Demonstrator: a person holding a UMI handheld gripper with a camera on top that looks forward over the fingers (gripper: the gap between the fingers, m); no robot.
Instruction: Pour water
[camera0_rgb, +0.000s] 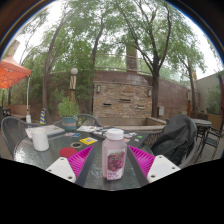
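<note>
Presently we log one bottle (114, 153), upright on the glass table (95, 172) near its front edge, standing between the spread fingers of our gripper (108, 163), seemingly ungripped. Pouring not yet begun; white cup (40, 139) waits at the table's left edge.

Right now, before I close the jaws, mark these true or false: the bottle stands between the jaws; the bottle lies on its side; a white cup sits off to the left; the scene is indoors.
1. The bottle stands between the jaws of the gripper: true; a gap shows at each side.
2. The bottle lies on its side: false; it stands upright on the glass table, white cap up.
3. A white cup sits off to the left of the bottle: true.
4. The scene is indoors: false; trees and a brick wall stand beyond the table.
</note>
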